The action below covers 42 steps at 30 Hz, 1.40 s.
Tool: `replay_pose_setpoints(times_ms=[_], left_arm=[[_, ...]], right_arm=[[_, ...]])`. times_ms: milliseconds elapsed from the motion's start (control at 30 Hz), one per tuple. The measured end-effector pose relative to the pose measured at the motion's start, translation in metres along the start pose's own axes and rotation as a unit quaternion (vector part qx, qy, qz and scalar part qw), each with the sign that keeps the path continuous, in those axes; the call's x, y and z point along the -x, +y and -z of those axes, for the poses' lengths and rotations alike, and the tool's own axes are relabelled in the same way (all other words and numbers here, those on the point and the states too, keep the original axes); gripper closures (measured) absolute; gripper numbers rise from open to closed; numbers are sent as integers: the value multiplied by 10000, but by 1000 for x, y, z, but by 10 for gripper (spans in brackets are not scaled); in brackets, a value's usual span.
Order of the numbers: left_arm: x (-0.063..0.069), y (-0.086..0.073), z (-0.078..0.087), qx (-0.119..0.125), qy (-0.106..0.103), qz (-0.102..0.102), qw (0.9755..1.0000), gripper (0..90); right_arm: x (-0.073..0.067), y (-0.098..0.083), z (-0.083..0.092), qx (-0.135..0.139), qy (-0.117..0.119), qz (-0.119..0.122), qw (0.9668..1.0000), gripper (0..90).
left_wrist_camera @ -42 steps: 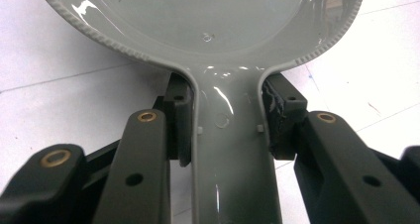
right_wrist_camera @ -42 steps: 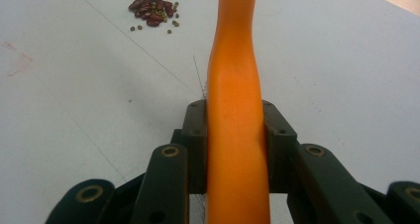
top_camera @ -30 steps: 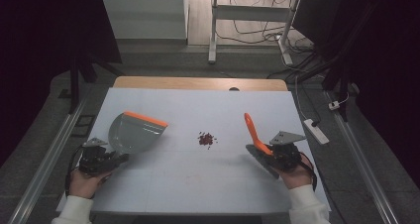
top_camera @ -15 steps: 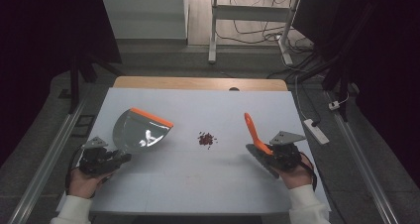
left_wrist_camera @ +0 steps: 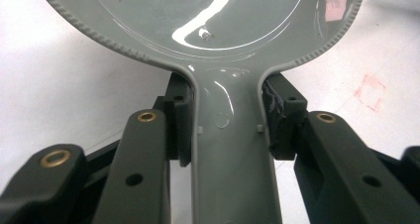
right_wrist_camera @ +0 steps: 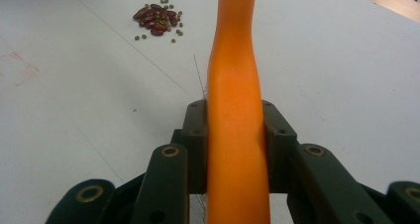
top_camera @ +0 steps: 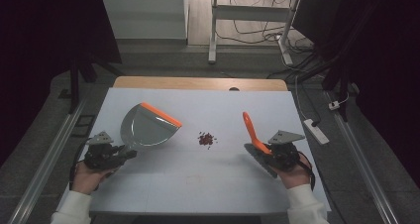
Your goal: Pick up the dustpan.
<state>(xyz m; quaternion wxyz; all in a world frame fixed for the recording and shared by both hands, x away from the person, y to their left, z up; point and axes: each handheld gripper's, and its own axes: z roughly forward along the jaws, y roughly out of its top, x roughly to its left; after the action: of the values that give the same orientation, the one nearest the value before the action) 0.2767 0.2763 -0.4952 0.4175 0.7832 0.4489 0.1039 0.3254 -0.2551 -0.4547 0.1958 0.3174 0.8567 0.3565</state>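
On the big white table, the grey plastic dustpan with an orange lip lies left of the small pile of red beans and tiny green seeds, well apart from it. The left gripper is clamped tight on its handle. The right gripper squeezes the orange handle of the little brush. A fast sweep could scatter the beans past the pan. From up close, the right gripper view shows the 2 kinds of seeds; from high up they are 1 dark spot.

Each black claw has brass-ringed screw holes, a grey three-cornered top plate; sleeves are white.
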Motion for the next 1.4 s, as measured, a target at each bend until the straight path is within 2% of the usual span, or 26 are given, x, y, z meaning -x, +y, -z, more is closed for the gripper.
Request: replay_pose_setpoints(times_ms=[100,400,633,833,1067,1200,1300,1400], left_arm=[[0,1,1,48,-101,-10,9999,619],[8,4,-1,45,-125,-106,9999,619],[19,10,-5,4,-280,-456,9986,619],[29,20,-5,18,-369,-637,9973,619],[27,32,-10,-119,-431,-822,9956,619],[29,38,-12,-49,-493,-891,9948,619],[31,37,-12,-152,-537,-1027,9931,618],[32,33,-10,-231,-559,-1028,9929,619]], right_arm=[[0,2,0,30,-17,-14,10000,701],[-4,5,3,93,-65,39,9999,701],[-4,3,2,104,-80,67,9999,701],[-7,2,2,87,-55,111,9999,701],[-6,5,9,195,-128,29,9997,701],[-6,5,9,206,-141,50,9997,701],[-6,4,8,190,-144,41,9997,701],[-5,3,7,202,-149,21,9997,701]])
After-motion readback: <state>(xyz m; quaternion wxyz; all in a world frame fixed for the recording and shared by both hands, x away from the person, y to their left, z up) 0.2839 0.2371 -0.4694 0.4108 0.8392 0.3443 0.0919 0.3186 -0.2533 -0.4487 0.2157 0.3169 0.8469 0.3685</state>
